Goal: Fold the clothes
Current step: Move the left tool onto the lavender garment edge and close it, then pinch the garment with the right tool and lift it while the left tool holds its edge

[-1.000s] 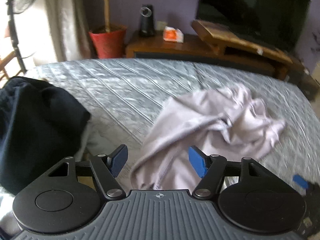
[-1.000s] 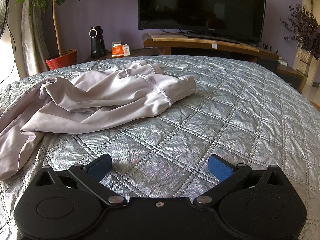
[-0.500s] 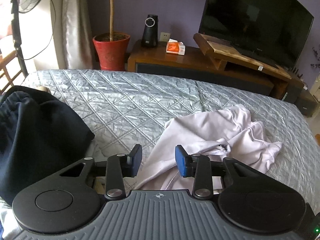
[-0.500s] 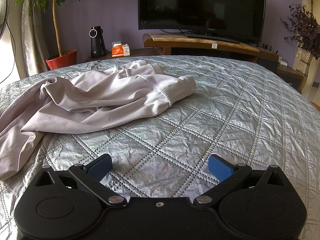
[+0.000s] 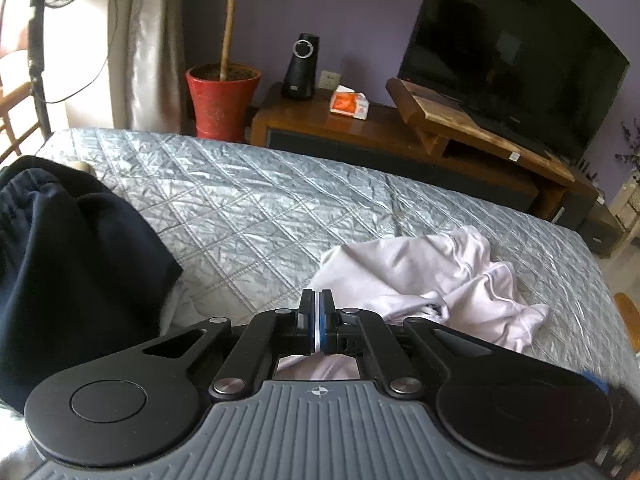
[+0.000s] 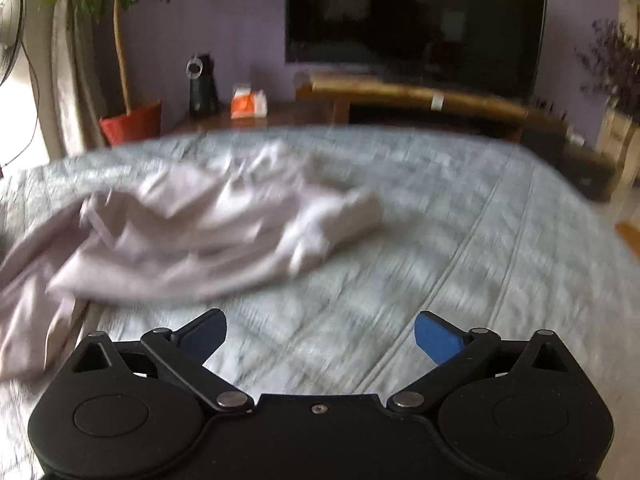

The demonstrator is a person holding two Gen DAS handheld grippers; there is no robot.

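A pale lilac garment lies crumpled on the grey quilted bed. My left gripper is shut on its near edge; a thin strip of pale cloth shows between the blue pads, and more cloth hangs under the jaws. In the right wrist view, which is blurred by motion, the same lilac garment spreads across the left half of the bed. My right gripper hovers over bare quilt to the garment's right. Its jaws stand wide and are closing slightly, with nothing between them.
A dark navy garment is heaped at the bed's left side. Beyond the bed stand a wooden TV bench with a television, a red plant pot and a standing fan.
The left jaws have closed from wide apart onto the lilac garment's edge, and that gripper lifted a little. The right gripper has risen over the quilt, blurring its view.
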